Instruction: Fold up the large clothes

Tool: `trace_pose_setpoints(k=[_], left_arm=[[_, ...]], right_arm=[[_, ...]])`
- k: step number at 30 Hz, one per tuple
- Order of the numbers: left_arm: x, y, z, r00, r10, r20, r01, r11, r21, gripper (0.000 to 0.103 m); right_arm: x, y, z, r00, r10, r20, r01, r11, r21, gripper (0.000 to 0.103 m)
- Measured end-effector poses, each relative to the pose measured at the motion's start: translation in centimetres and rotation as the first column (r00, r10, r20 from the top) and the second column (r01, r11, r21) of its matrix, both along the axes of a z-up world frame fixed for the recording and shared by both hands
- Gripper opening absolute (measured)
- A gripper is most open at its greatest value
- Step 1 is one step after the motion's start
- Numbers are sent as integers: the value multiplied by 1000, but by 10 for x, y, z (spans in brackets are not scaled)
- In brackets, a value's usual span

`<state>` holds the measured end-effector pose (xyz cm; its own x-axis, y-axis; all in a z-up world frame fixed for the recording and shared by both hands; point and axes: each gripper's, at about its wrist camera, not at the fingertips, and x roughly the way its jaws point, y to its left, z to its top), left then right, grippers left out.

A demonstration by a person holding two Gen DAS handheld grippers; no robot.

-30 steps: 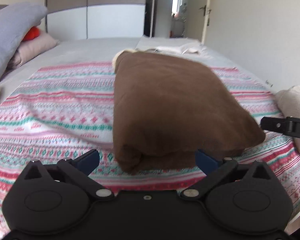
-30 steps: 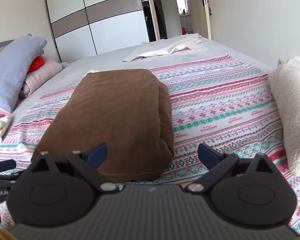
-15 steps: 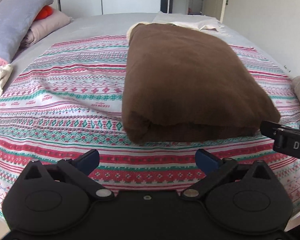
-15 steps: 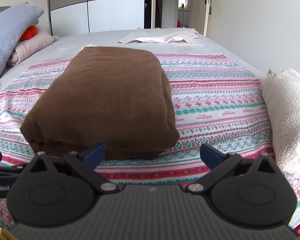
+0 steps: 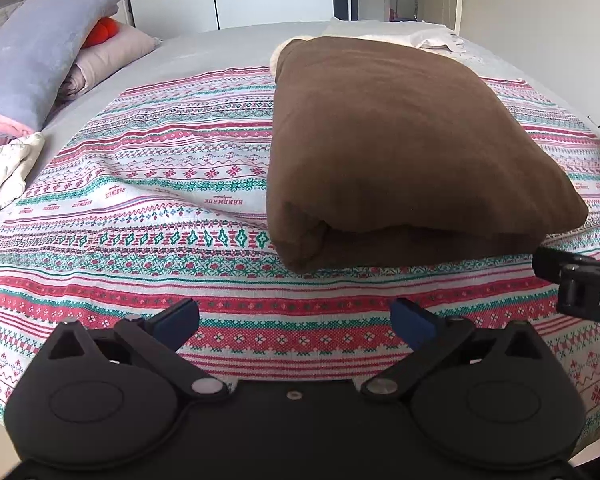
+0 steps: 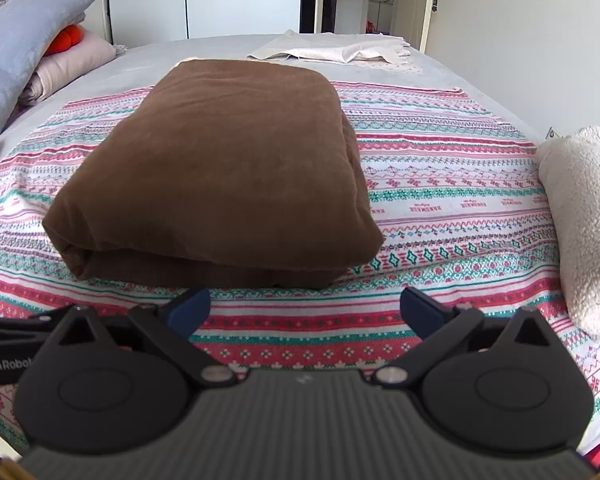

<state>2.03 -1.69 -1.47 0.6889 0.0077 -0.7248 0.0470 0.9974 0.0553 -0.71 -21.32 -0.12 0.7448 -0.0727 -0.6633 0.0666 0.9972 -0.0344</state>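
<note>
left wrist: my left gripper (image 5: 294, 316) spread wide, holding nothing | brown fold (image 5: 396, 140) sits on the patterned cover (image 5: 140, 200), just past the tips | right wrist: right gripper (image 6: 306, 308) spread too, empty | cream towel (image 6: 580, 220) off right

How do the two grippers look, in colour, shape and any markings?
The left gripper and the right gripper each have a matte black body with two round discs, silver pivot screws and blue fingertip pads. The right gripper's base plate is ribbed grey. White lettering appears on each gripper's side, only partly readable.
</note>
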Motion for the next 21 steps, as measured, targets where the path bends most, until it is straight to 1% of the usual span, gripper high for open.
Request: trace_pose_setpoints(k=[5, 21], left_arm=[[-2, 1, -2, 1000, -2, -3, 2, 1000, 6, 103], [-3, 2, -1, 1000, -6, -6, 6, 1000, -6, 103]], right_arm=[[-2, -2, 0, 1000, -1, -1, 1, 1000, 4, 103], [0, 1, -3, 1000, 9, -12, -9, 1000, -6, 103]])
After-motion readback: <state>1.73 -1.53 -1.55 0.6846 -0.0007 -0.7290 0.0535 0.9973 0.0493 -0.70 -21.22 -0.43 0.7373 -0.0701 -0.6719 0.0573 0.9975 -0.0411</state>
